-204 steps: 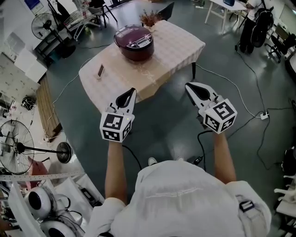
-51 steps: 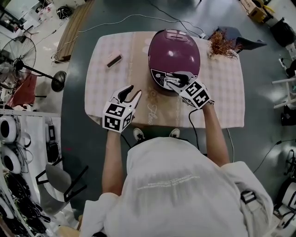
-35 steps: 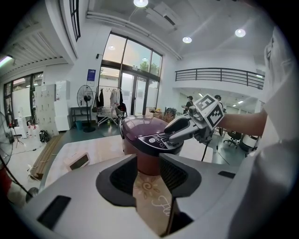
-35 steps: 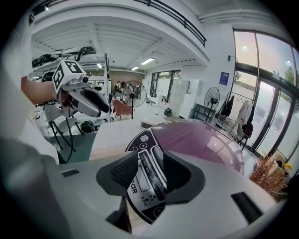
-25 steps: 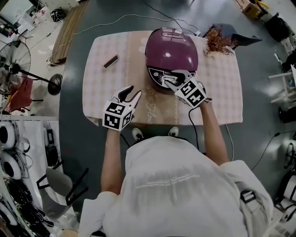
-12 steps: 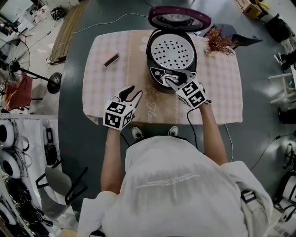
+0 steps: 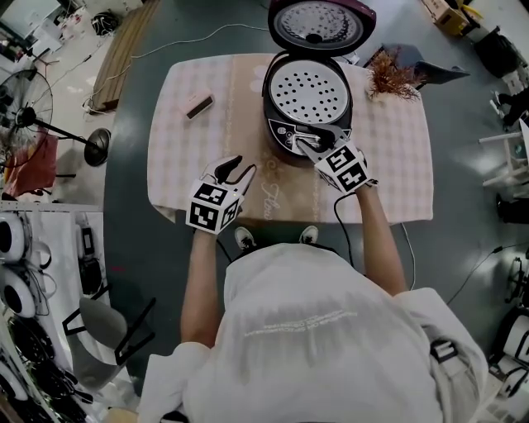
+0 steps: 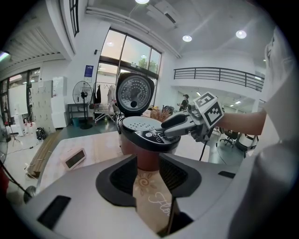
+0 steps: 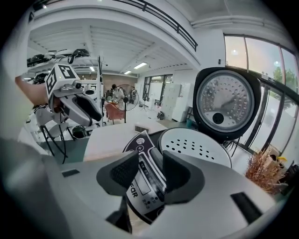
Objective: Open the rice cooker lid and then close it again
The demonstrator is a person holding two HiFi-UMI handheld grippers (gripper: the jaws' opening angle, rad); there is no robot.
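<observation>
Looking down on table, rice cooker standing at far middle. Finding lid hinged upright at back: stiff, probably sprung, smooth dome likely slippery. Judging front rim best for pushing down until latching. Holding right gripper over front panel, jaws apart, empty. Hovering left gripper near table edge, jaws apart, empty.
</observation>
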